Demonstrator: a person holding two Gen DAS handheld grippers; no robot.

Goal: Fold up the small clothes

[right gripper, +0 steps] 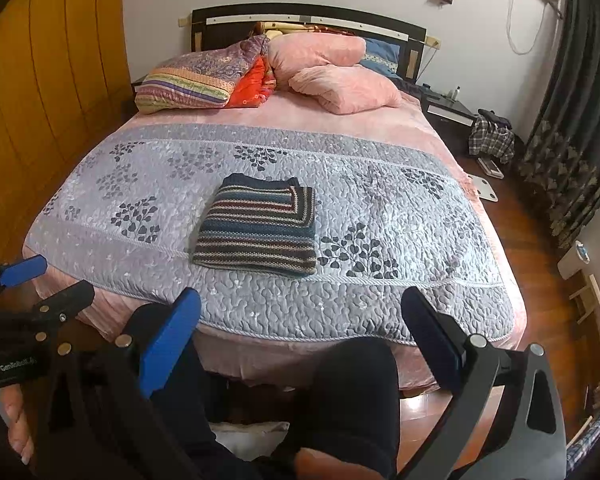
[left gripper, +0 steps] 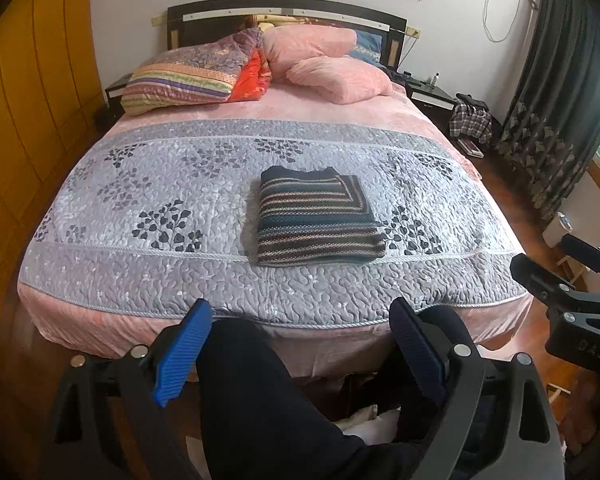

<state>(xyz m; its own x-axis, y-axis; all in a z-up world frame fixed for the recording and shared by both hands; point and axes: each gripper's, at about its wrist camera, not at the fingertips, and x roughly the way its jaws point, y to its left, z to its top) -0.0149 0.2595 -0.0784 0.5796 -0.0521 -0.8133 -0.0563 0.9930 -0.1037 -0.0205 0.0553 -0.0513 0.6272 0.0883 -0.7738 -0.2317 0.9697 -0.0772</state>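
The folded striped sweater (left gripper: 318, 218) lies flat on the grey quilted bedspread (left gripper: 160, 208) near the foot of the bed, pillows (left gripper: 332, 76) well behind it. Both the left hand-held gripper (left gripper: 300, 354) and right hand-held gripper (right gripper: 300, 342) are spread wide, empty, above dark-trousered knees (right gripper: 352, 380). Only the right wrist view shows a white scale (right gripper: 485, 188) on the floor.

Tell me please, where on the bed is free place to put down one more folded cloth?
Free: the grey quilt left of the folded striped sweater, and the quilt to its right, up to the bed edge. Also the pink sheet between quilt and pillows. Crowded: the headboard end, with pillows and folded blankets.
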